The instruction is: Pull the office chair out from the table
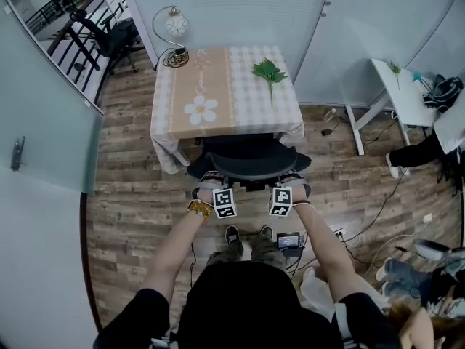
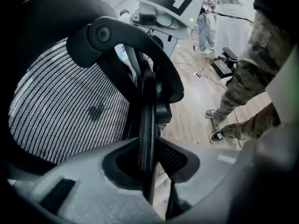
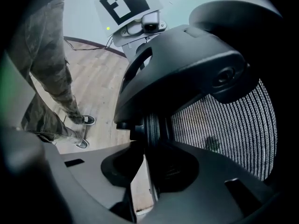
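While the office chair [image 1: 251,162] sits pushed in against the near edge of the tabletop [image 1: 243,104], its seat partly underneath and its mesh backrest [image 2: 65,111] facing the person, both grippers grip that backrest from behind. The left gripper [image 1: 212,184] pinches the backrest's left rim [image 2: 147,120], which runs straight between its two pads. The right gripper [image 1: 289,184] is clamped the same way on the right rim [image 3: 152,125]. Both point steeply down, side by side at the top of the chair back. A checked cloth with a flower print covers the tabletop, carrying a green leafy sprig [image 1: 269,71] near the far right and a small lamp [image 1: 174,26] at the far left corner. The person's shoes [image 1: 232,235] stand on the wooden floor [image 1: 131,209] just behind the chair.
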`<state>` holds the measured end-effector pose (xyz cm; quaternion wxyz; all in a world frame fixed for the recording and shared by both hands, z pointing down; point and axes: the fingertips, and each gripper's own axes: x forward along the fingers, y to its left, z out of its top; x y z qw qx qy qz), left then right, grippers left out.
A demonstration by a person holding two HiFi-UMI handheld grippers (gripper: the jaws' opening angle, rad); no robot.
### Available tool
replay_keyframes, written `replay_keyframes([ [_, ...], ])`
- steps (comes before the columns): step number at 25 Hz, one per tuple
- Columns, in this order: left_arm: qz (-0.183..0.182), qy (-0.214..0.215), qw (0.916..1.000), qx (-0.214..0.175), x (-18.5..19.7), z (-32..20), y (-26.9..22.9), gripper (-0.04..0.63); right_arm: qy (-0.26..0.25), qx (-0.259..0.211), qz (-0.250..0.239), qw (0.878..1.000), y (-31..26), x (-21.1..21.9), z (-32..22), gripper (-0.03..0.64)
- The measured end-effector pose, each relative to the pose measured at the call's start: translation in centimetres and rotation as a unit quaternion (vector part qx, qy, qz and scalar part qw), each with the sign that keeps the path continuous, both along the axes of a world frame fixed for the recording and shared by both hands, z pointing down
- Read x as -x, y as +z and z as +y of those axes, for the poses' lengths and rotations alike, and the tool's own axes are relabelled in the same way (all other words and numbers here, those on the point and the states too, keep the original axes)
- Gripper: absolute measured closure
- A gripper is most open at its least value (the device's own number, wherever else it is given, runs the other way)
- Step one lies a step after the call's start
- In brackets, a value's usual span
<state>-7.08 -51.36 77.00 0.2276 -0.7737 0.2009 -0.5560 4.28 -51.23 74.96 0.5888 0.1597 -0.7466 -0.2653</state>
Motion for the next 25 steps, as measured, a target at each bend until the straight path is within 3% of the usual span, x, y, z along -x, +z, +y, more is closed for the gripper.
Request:
replay_keyframes([
  [7,0.002,-0.01,0.9999,0.0,-0.7,0.5,0.1,0.494,-0.004,0.009,0.002,1.0,-0.1,-0.5,0.4,0.535],
  [13,0.001,-0.03,0.9993,0.025,-1.3,1.9,0.5,0.493,-0.012,0.012,0.001,1.0,0.2,-1.2,1.5,0.535],
  [25,-0.006,-0.039,0.9992,0.008,-1.3,4.1,0.4,0.494,-0.018,0.011,-0.009,1.0,0.4,-1.3,3.7,0.535],
])
